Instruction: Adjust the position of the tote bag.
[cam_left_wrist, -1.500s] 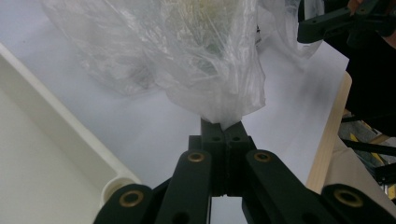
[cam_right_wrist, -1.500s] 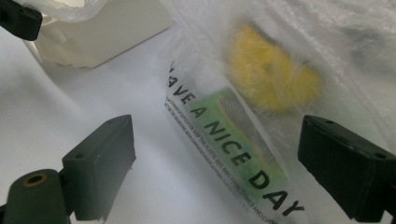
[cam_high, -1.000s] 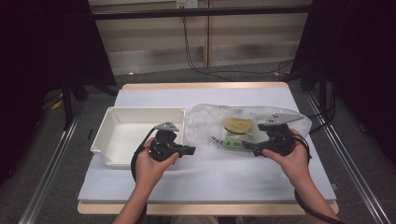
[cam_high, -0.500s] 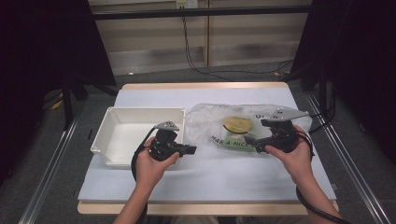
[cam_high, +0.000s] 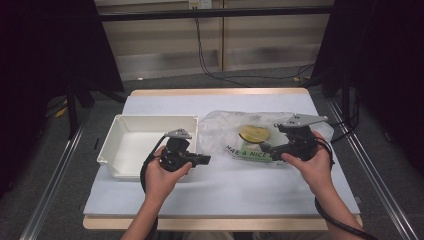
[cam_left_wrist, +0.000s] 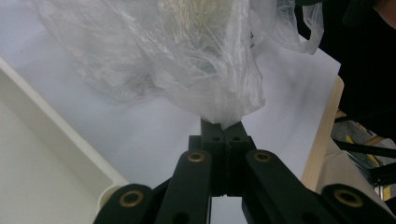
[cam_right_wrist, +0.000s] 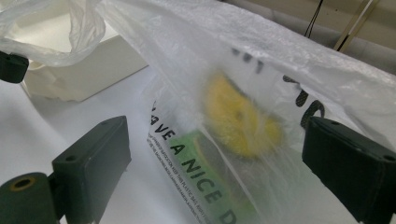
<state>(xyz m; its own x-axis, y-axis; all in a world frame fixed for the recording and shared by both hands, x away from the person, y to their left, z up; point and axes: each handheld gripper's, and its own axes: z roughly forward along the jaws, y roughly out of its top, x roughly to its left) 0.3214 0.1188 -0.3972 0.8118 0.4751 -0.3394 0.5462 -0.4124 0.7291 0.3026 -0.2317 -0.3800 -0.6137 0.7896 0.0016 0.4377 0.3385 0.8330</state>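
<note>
A clear plastic bag (cam_high: 225, 132) with green print lies on the white table cover, and a round yellow thing (cam_high: 253, 134) sits inside it. My left gripper (cam_high: 205, 159) is at the bag's left edge. In the left gripper view its jaws are shut on a bunched corner of the bag (cam_left_wrist: 187, 56). My right gripper (cam_high: 265, 148) is at the bag's right side, pointing left. In the right gripper view this gripper (cam_right_wrist: 219, 154) is open wide, with the bag (cam_right_wrist: 327, 79) and the yellow thing (cam_right_wrist: 238, 116) lying between and just beyond its fingers (cam_right_wrist: 93, 158).
An empty white tray (cam_high: 145, 145) stands left of the bag, close beside my left hand, and its rim (cam_left_wrist: 60, 140) runs by the left jaws. The table's wooden edge (cam_high: 220, 222) is at the front. Dark frames and rails flank the table.
My right gripper has shifted slightly at the bag's right side. The left gripper has stayed in place, still pinching the bag.
</note>
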